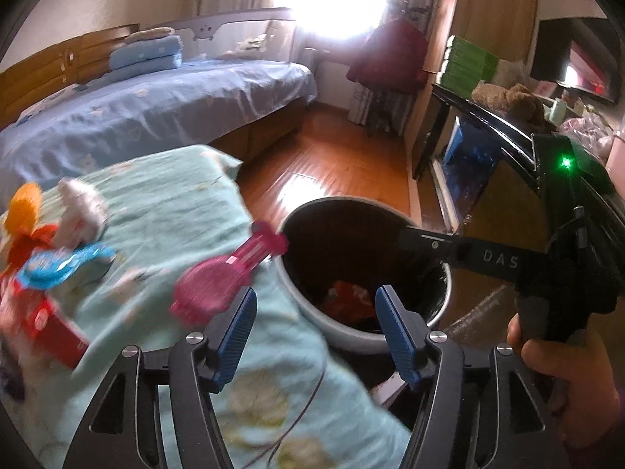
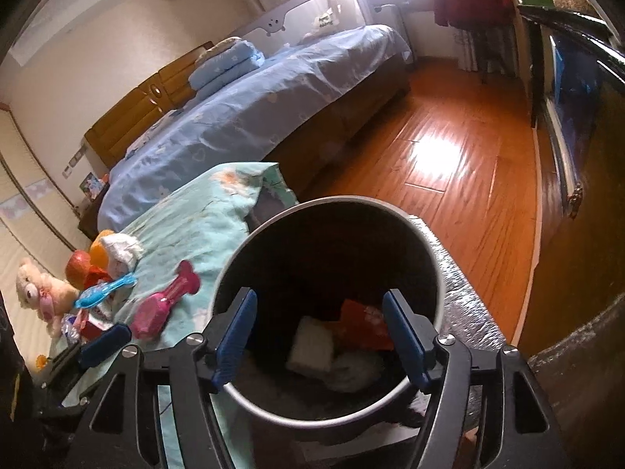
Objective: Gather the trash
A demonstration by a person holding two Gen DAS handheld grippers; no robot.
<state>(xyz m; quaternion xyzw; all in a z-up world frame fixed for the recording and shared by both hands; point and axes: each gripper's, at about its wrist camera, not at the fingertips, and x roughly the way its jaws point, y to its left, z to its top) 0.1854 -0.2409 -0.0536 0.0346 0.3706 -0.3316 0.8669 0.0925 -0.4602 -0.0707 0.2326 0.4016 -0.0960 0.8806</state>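
The remaining trash (image 1: 47, 258) lies at the counter's (image 1: 164, 211) far left edge, well left of the bin (image 2: 439, 297). The left gripper (image 1: 316, 336), fingers wide and empty, is nearer; the right gripper (image 2: 320, 336), wide and empty, hangs over the bin.
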